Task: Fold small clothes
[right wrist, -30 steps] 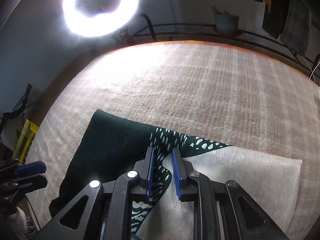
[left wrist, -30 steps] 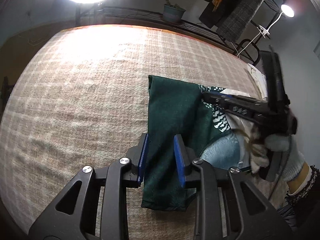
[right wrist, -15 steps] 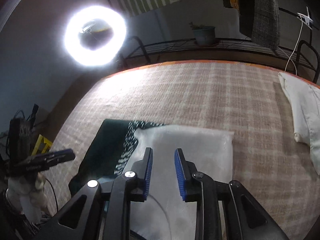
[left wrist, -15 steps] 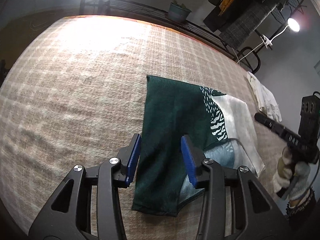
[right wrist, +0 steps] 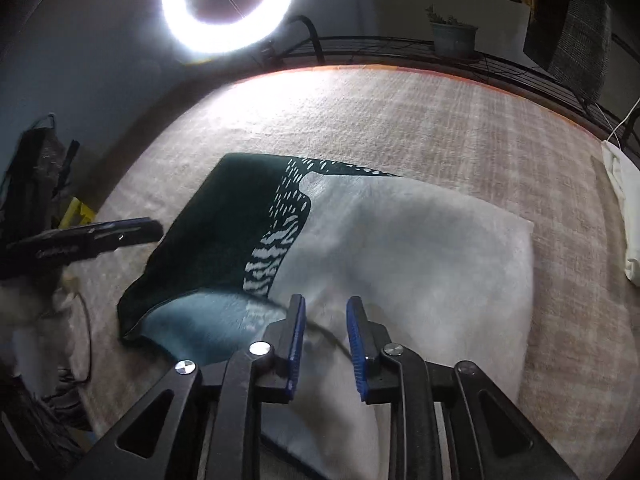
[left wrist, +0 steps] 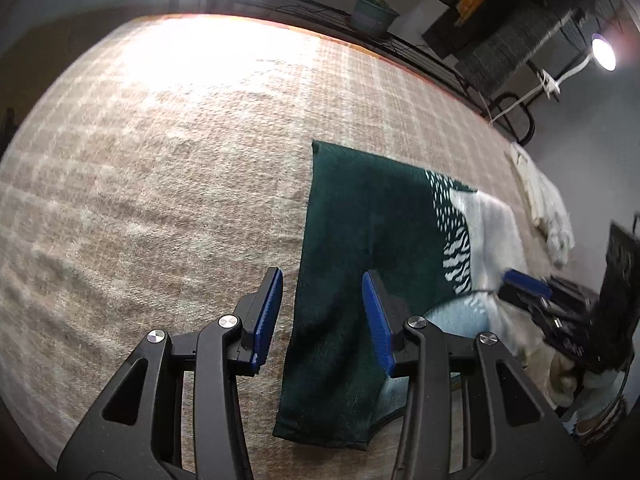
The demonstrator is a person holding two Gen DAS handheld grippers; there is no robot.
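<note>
A small garment, dark green (left wrist: 360,240) on the left and white (right wrist: 420,248) on the right with a speckled band between, lies folded flat on the table. A pale blue inner side (right wrist: 192,320) shows at its near edge. My left gripper (left wrist: 322,312) is open and hovers over the green left edge, pads clear of the cloth. It appears side-on in the right wrist view (right wrist: 136,229). My right gripper (right wrist: 326,336) hangs over the white part, its jaws opening with only a thin dark hem line crossing the gap and no cloth pinched. It also shows blurred at the right of the left wrist view (left wrist: 524,284).
The table wears a beige checked cover (left wrist: 160,160). A crumpled white cloth (right wrist: 624,200) lies at the right edge. Behind stand a ring light (right wrist: 228,4), a metal rack with a plant pot (left wrist: 374,18) and hanging clothes (right wrist: 576,40).
Both grippers' jaws have widened. The left one let go of the green edge. The right one moved rightward off the speckled band to above the white part.
</note>
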